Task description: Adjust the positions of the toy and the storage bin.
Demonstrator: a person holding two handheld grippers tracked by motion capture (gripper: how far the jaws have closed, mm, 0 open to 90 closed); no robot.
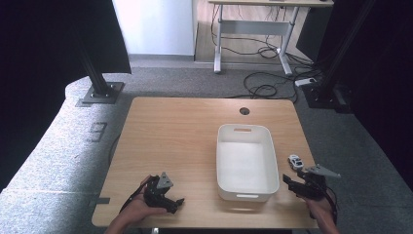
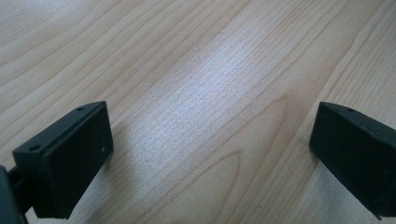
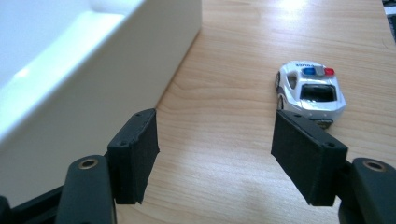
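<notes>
Two grippers sit at the bottom of the high view, one in each of your hands. Your left gripper (image 1: pixel 171 201) is at the lower left of the frame, low over the wooden table (image 1: pixel 180 136), with your left hand (image 1: pixel 139 210) wrapped around it from below and the forearm cut off by the bottom edge. In the left gripper view its jaws stand wide apart over bare wood grain, with nothing between them.

Your right gripper (image 1: pixel 290 184) is at the lower right of the high view, just beside the right wall of the white bin (image 1: pixel 246 190); your right hand (image 1: pixel 321 212) holds it near the table's edge, and the wrist runs out of the frame. In the right gripper view its jaws are spread, with bare table between them and nothing held.

The toy police car (image 3: pixel 310 91) lies in the upper right of the right gripper view, just beyond the right-hand jaw, whose tip hides part of the car's near end. The lettering on its roof is too small to read. In the high view the car (image 1: pixel 295 161) is a small white shape between the bin and the table's right edge.
</notes>
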